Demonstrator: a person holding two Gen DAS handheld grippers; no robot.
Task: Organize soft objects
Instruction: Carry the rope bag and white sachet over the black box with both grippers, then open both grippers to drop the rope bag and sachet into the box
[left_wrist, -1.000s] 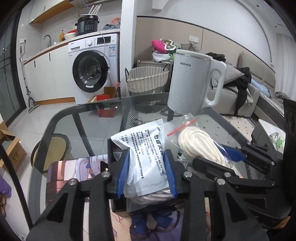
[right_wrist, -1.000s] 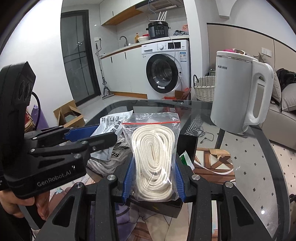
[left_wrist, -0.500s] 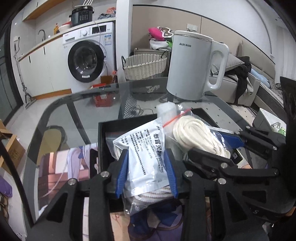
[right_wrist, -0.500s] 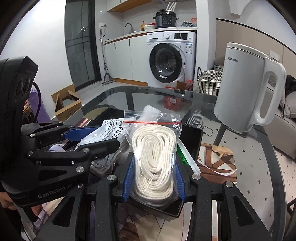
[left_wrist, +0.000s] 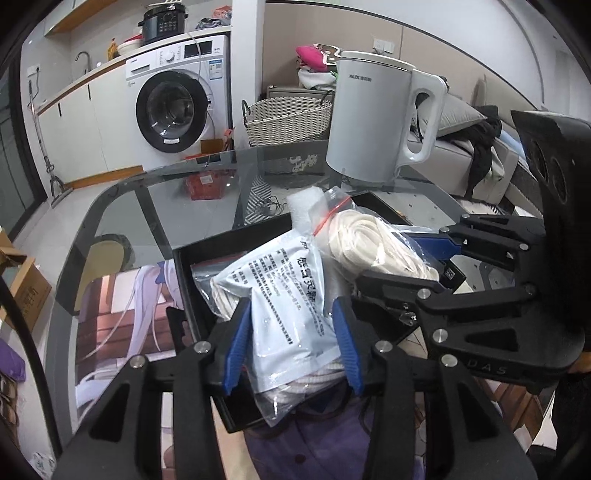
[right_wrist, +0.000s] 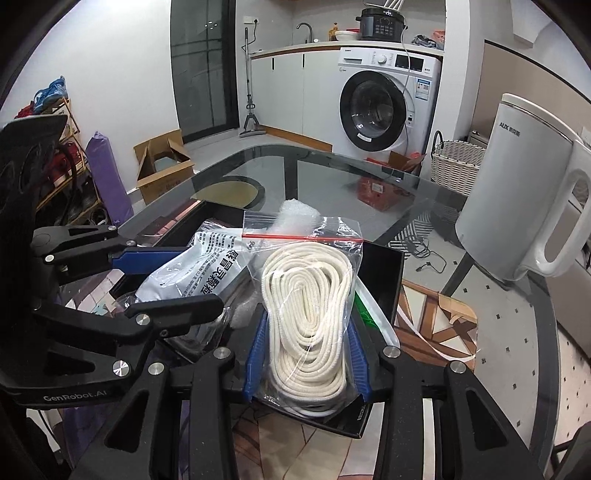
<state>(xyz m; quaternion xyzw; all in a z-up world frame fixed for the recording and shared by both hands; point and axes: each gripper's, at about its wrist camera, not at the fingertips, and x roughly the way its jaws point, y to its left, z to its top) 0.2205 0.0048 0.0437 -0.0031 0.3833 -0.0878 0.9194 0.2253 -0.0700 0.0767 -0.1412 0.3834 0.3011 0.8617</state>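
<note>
A black tray sits on the glass table and holds several soft packs. The white printed packet lies in the tray between the blue pads of my left gripper. Its jaws are opening and the pads no longer squeeze the packet. My right gripper is shut on a clear zip bag of coiled white rope, held over the tray's right half, beside the packet. A white foam piece lies at the tray's far end. Another bag of rope shows under the packet.
A tall white kettle stands on the glass table behind the tray to the right. A printed mat lies under the tray's near side. Beyond the table are a washing machine, a wicker basket and a sofa.
Both grippers have come down toward the tray with their packs. The left gripper's pads have spread a little and the packet now rests in the tray. The right gripper keeps its grip.
</note>
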